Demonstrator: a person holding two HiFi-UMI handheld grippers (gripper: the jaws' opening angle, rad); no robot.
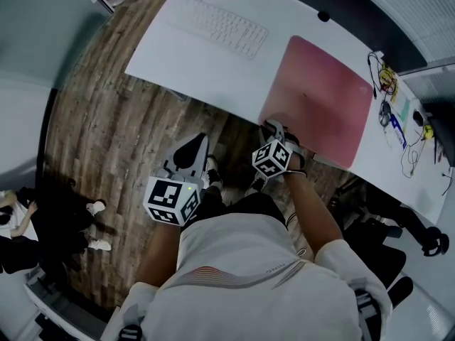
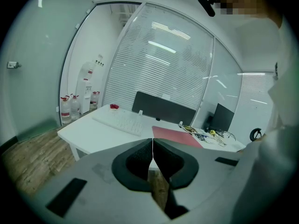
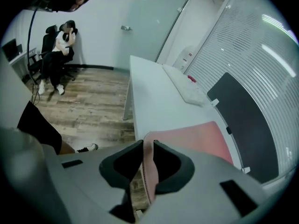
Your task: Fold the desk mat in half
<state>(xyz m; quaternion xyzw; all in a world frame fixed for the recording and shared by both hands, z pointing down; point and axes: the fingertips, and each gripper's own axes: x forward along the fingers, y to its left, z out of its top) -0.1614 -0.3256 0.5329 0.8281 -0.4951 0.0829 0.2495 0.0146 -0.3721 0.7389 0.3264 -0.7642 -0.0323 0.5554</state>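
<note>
A pink desk mat (image 1: 320, 98) lies flat on the white desk (image 1: 185, 55), right of the middle. My right gripper (image 1: 274, 126) is at the mat's near left corner, by the desk's front edge. In the right gripper view, the mat's edge (image 3: 196, 136) runs up between the jaws of the right gripper (image 3: 148, 143), and both pads press on it. My left gripper (image 1: 202, 141) hangs over the wooden floor in front of the desk, apart from the mat. Seen from the left gripper view, the left gripper (image 2: 152, 141) is shut with its pads touching and nothing between them.
A white keyboard (image 1: 224, 25) lies on the desk left of the mat. Loose cables and small parts (image 1: 398, 98) clutter the desk's right end. A dark partition (image 2: 163, 110) stands behind the desk. A person sits on a chair (image 3: 58, 45) across the floor.
</note>
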